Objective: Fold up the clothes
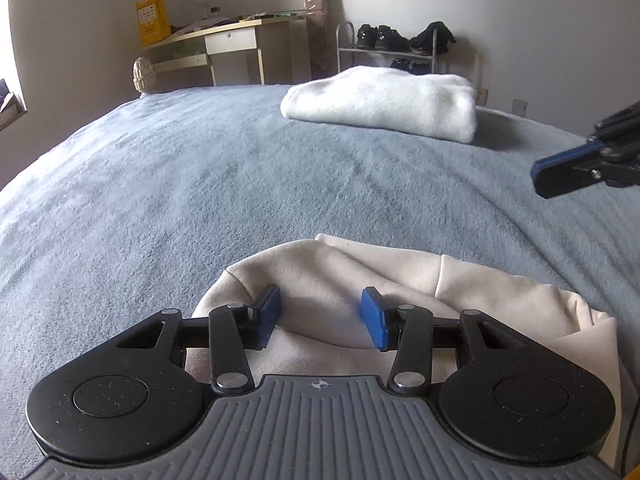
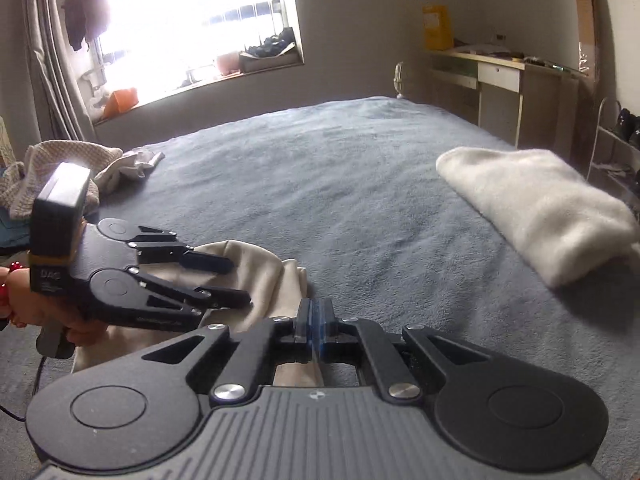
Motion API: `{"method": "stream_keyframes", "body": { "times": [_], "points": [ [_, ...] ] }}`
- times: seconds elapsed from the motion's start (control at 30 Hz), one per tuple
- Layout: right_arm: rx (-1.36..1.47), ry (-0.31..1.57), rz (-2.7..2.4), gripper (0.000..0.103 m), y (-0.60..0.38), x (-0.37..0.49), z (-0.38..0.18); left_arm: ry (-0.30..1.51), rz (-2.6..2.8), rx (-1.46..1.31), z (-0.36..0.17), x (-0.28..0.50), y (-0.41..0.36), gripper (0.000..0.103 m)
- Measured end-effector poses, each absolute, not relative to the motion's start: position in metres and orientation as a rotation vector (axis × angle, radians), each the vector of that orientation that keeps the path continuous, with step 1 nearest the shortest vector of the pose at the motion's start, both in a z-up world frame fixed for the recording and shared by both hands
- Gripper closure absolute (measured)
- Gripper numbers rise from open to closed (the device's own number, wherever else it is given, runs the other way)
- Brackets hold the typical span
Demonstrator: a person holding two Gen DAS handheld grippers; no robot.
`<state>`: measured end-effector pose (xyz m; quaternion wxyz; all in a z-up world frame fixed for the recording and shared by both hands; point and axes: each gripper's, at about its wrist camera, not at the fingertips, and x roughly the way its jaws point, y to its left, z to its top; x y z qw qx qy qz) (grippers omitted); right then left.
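While beige garment (image 1: 360, 280) lies bunched at near edge of grey-blue bed cover (image 1: 200, 184), left gripper (image 1: 320, 316) hangs over it, jaws spread, nothing pinched; judged poised for fresh hold on fabric. Right gripper (image 2: 316, 322) jaws pressed together, empty, above cover beside garment. Folded white fleece (image 1: 384, 102) sits well apart, likely finished piece kept clear. Right wrist view alone shows unfolded heap (image 2: 60, 172) at bed's left edge, window, person's hand (image 2: 48, 312) on left handle. Left wrist view alone shows shoe rack (image 1: 392, 46).

Rumpled beige garment (image 1: 400, 280) on bed
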<state>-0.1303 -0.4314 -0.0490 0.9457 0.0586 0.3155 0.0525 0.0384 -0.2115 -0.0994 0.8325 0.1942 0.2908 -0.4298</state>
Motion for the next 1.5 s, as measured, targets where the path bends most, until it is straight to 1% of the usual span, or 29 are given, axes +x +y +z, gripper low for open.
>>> {"method": "stream_keyframes", "body": {
  "times": [0.2,0.27,0.33,0.47,0.57,0.63,0.67,0.73,0.83,0.87,1.03,1.07,1.2,1.27,1.33,1.4,1.5],
  "points": [
    [0.096,0.631,0.149,0.101,-0.406,-0.162,-0.047,0.611,-0.94,0.514,-0.062,0.01,-0.188,0.057],
    [0.1,0.656,0.183,0.101,-0.398,-0.167,-0.047,0.625,-0.95,0.576,-0.056,-0.01,-0.177,0.056],
    [0.111,0.675,0.222,0.101,-0.389,-0.17,-0.048,0.638,-0.958,0.612,-0.055,-0.033,-0.165,0.056],
    [0.035,0.751,0.221,0.101,-0.371,-0.167,-0.067,0.697,-0.914,0.514,-0.07,-0.059,-0.149,0.056],
    [0.007,0.85,0.15,0.103,-0.37,-0.158,-0.096,0.796,-0.859,0.435,-0.091,-0.063,-0.149,0.056],
    [0.004,0.85,0.133,0.103,-0.368,-0.159,-0.098,0.804,-0.836,0.419,-0.097,-0.066,-0.15,0.054],
    [-0.004,0.858,0.114,0.103,-0.365,-0.158,-0.093,0.803,-0.832,0.413,-0.097,-0.068,-0.15,0.051],
    [-0.016,0.852,0.091,0.102,-0.356,-0.16,-0.081,0.826,-0.816,0.382,-0.096,-0.066,-0.151,0.048],
    [-0.015,0.796,0.152,0.102,-0.343,-0.17,-0.066,0.879,-0.795,0.324,-0.093,-0.059,-0.151,0.046],
    [-0.02,0.792,0.166,0.102,-0.339,-0.172,-0.066,0.891,-0.789,0.309,-0.093,-0.057,-0.151,0.046],
    [-0.057,0.888,0.131,0.103,-0.337,-0.164,-0.096,0.935,-0.763,0.267,-0.093,-0.057,-0.151,0.046],
    [-0.05,0.889,0.125,0.102,-0.335,-0.163,-0.087,0.94,-0.757,0.266,-0.093,-0.057,-0.151,0.046],
    [-0.008,0.792,0.152,0.102,-0.335,-0.149,-0.059,0.954,-0.744,0.26,-0.092,-0.055,-0.152,0.046],
    [0.006,0.804,0.163,0.102,-0.339,-0.135,-0.068,0.96,-0.738,0.259,-0.092,-0.055,-0.154,0.046],
    [-0.01,0.862,0.16,0.103,-0.342,-0.121,-0.089,0.967,-0.734,0.257,-0.093,-0.054,-0.155,0.046],
    [-0.029,0.865,0.167,0.103,-0.342,-0.118,-0.097,0.976,-0.729,0.254,-0.093,-0.054,-0.156,0.045],
    [-0.016,0.866,0.159,0.103,-0.34,-0.115,-0.089,0.982,-0.717,0.26,-0.092,-0.054,-0.158,0.044]
  ]
}}
